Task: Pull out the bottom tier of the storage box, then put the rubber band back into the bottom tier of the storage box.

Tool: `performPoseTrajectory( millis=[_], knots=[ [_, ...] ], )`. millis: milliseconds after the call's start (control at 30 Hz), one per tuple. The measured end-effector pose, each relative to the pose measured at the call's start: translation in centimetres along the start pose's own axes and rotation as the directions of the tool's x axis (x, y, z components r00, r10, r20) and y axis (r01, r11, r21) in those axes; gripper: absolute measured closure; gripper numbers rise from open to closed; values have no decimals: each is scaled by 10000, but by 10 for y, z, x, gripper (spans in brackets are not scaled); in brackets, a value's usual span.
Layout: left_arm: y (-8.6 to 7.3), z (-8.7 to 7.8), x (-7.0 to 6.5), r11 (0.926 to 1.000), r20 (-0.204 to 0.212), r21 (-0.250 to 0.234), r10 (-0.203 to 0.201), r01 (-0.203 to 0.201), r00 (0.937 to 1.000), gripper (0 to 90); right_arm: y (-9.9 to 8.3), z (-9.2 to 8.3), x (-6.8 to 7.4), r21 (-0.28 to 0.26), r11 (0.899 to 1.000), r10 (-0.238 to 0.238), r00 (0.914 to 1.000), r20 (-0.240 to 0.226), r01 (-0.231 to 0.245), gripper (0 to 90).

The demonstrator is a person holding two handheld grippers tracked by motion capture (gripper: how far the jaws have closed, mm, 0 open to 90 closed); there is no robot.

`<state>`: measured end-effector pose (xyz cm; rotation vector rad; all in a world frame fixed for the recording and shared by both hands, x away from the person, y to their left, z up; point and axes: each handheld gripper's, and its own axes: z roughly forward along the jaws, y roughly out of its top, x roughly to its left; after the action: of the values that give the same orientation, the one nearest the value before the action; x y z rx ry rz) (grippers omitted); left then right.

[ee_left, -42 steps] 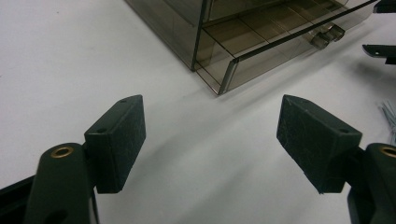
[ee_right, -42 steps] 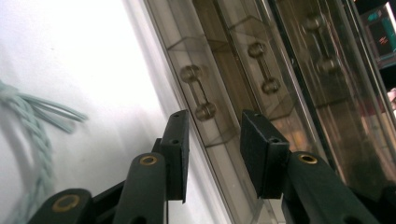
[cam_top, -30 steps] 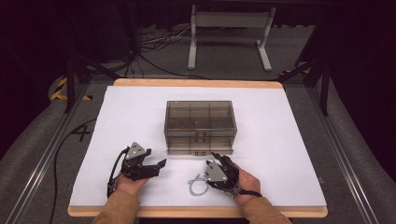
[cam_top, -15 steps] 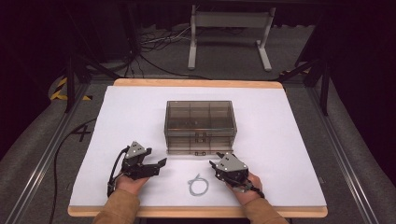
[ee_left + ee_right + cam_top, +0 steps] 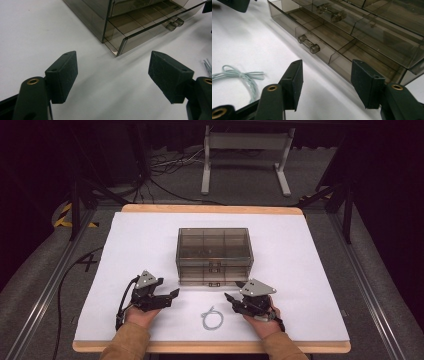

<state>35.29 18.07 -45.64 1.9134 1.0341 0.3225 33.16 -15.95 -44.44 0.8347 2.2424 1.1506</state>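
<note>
Counter (image 5: 310, 270) under white covering carries a smoked-plastic drawer box (image 5: 214, 251), just ahead of both tools. Its bottom drawer (image 5: 317, 37) sits slightly pulled out, handle (image 5: 308, 44) just beyond the right hand-held gripper (image 5: 231, 298). That gripper's jaws have just been opening and stand parted with nothing between them; the coiled pale cord (image 5: 212, 318) lies loose on the counter just beside it, toward the person's left. The left hand-held gripper (image 5: 173, 293) rests with jaws wide and empty, facing the box's near corner. Judged from here, the drawer comes next: approach the handle squarely, close on its middle, pull straight out, and let the left tool steady the box against sliding.
</note>
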Motion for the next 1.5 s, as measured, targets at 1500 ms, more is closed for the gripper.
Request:
performPoseTrajectory(
  millis=[1500],
  knots=[
    [-1, -2, -1, 9998, 76, 15, 185, -185, 9998, 240, 39, 5, -38, 1569, 9832, -539, 9695, -2391, 933, 630]
  ],
)
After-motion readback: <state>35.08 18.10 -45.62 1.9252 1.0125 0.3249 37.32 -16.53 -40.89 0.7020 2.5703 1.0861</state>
